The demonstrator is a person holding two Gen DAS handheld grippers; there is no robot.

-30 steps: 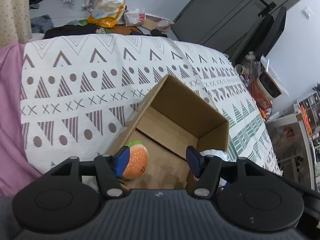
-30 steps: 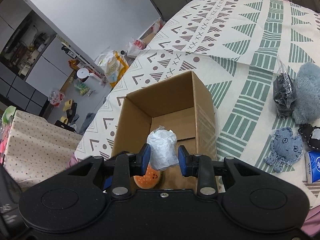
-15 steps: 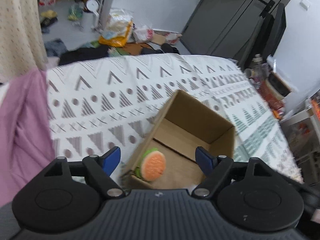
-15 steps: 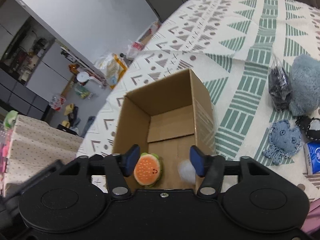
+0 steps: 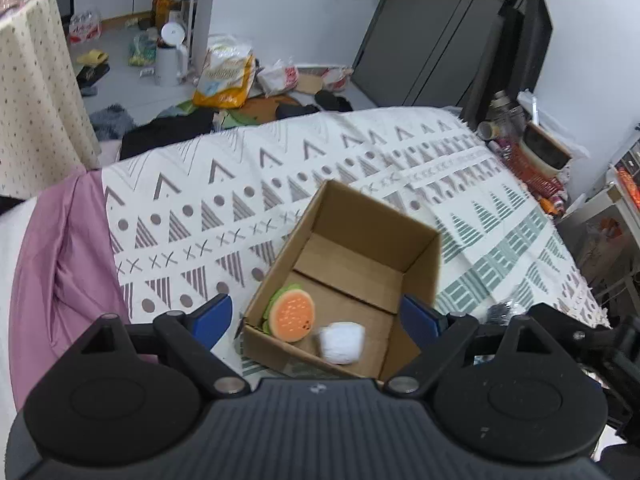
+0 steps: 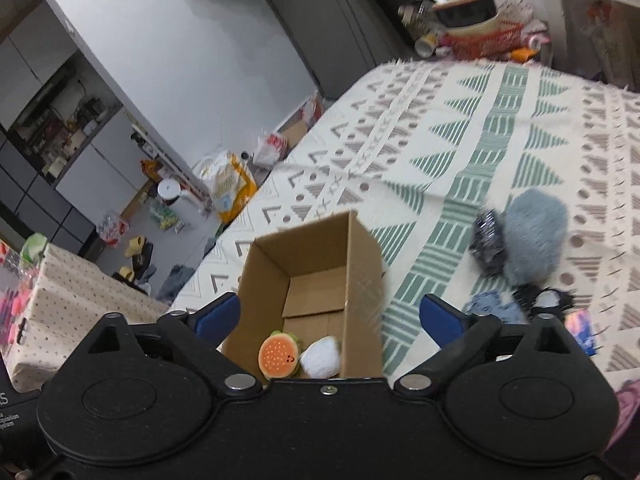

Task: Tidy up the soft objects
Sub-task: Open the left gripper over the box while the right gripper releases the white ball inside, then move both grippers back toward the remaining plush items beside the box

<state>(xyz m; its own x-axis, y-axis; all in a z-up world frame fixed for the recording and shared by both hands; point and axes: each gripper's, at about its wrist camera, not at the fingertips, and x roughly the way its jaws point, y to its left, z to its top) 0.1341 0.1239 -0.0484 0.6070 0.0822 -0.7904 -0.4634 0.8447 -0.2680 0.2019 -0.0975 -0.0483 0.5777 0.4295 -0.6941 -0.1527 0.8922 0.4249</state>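
An open cardboard box (image 5: 424, 256) (image 6: 364, 256) rests on the patterned bedspread. Inside its near end lie a plush burger (image 5: 290, 316) (image 6: 279, 355) and a soft white bundle (image 5: 342, 342) (image 6: 321, 357), side by side. My left gripper (image 5: 316, 316) hangs open above the box's near edge, nothing between its blue pads. My right gripper (image 6: 330, 314) is also open and empty, raised over the same end of the box. On the bedspread right of the box lie a grey fluffy toy (image 6: 534, 236), a black sparkly pouch (image 6: 488, 240), a small blue plush (image 6: 494, 306) and a black-and-white plush (image 6: 542, 298).
A pink sheet (image 5: 52, 264) covers the bed's left side. A dotted cloth (image 5: 36, 100) (image 6: 80, 316) drapes furniture beside the bed. Bags and clutter (image 5: 224, 76) litter the floor beyond. A red basket (image 6: 486, 42) and bottles stand past the bed's far end.
The left gripper let go of the burger and the right gripper let go of the white bundle; both dropped into the box. Both grippers opened wide and lifted away from the box.
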